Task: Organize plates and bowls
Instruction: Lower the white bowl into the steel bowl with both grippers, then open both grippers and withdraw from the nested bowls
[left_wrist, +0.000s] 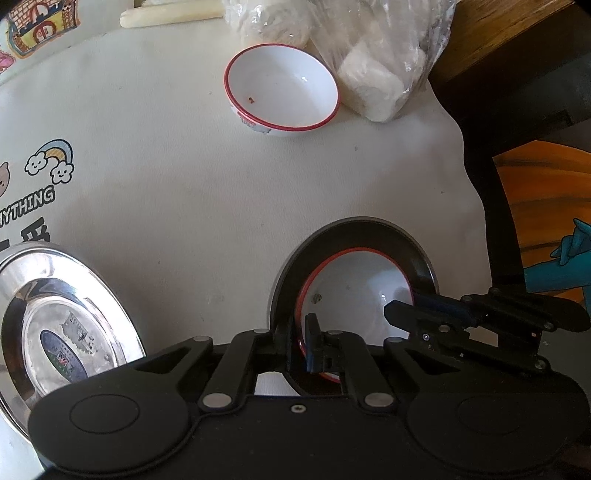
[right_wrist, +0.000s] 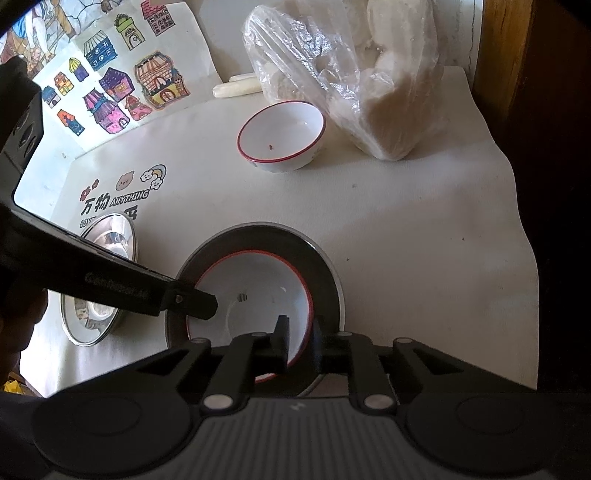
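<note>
A white red-rimmed bowl (left_wrist: 354, 291) (right_wrist: 258, 291) sits inside a black plate (left_wrist: 369, 232) (right_wrist: 325, 273) on the white cloth. My left gripper (left_wrist: 299, 343) is shut on the bowl's left rim, with the plate's edge between its fingers too. My right gripper (right_wrist: 299, 336) is shut on the bowl's right rim; it shows from the side in the left wrist view (left_wrist: 406, 314). A second red-rimmed bowl (left_wrist: 280, 88) (right_wrist: 282, 134) stands apart at the back. A shiny steel plate (left_wrist: 66, 321) (right_wrist: 103, 284) lies to the left.
A plastic bag of white lumps (left_wrist: 369, 62) (right_wrist: 369, 81) lies behind the far bowl. A sheet of house drawings (right_wrist: 118, 85) lies at the back left. The cloth's right edge (right_wrist: 524, 236) drops to a dark gap beside wooden furniture (left_wrist: 517, 33).
</note>
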